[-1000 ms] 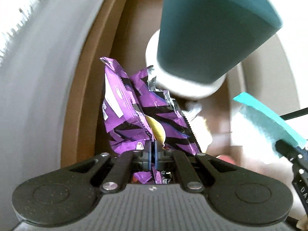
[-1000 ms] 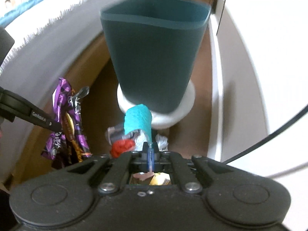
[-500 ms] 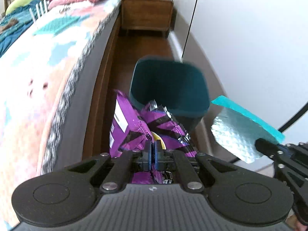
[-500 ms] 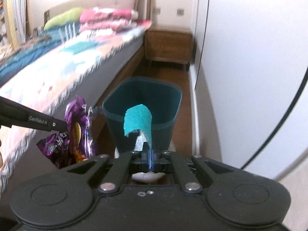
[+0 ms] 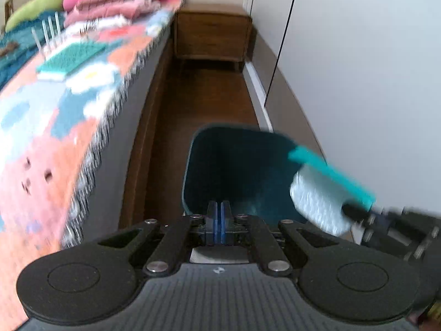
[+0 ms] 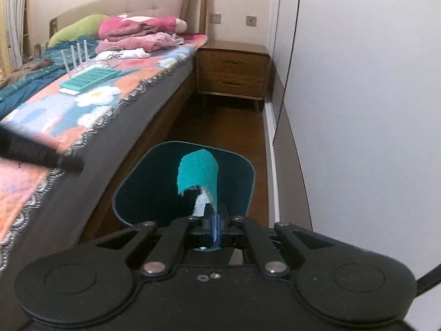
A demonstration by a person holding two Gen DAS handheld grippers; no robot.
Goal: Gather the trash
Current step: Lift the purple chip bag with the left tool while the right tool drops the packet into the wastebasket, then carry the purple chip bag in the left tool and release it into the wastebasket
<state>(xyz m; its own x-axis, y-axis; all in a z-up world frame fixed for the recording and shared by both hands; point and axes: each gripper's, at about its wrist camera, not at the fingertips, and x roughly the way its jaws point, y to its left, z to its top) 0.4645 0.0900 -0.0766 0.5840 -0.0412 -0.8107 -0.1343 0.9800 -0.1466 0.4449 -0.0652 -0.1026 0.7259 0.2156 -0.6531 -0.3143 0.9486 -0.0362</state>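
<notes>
The right hand-held gripper (image 6: 216,220) is clamped on the lower edge of a teal wrapper (image 6: 198,171), which stands up from the closed jaws over the open mouth of the bin (image 6: 242,190). The bin sits on the wooden floor (image 6: 220,121) in the narrow aisle between the bed (image 6: 154,110) and the white wall. The main risk appears to be at release. The wrapper is a thin, light, curled film, teal outside and crinkled silver inside, and it leans towards the wall-side rim in the left wrist view. If it is let go from this height it could flutter or tip sideways and land on the floor beside the bin. It might also cling to the pads rather than fall. The left hand-held gripper (image 5: 219,209) has its blue pads pressed together with nothing visible between them, so I cannot tell whether it carries anything below the camera's view. Both hand-held grippers crowd the same opening and could knock each other or nudge the bin. The bin looks like smooth, hard plastic, dark teal, with a rounded-rectangular rim and tapering walls; its inside is too dark to read.
</notes>
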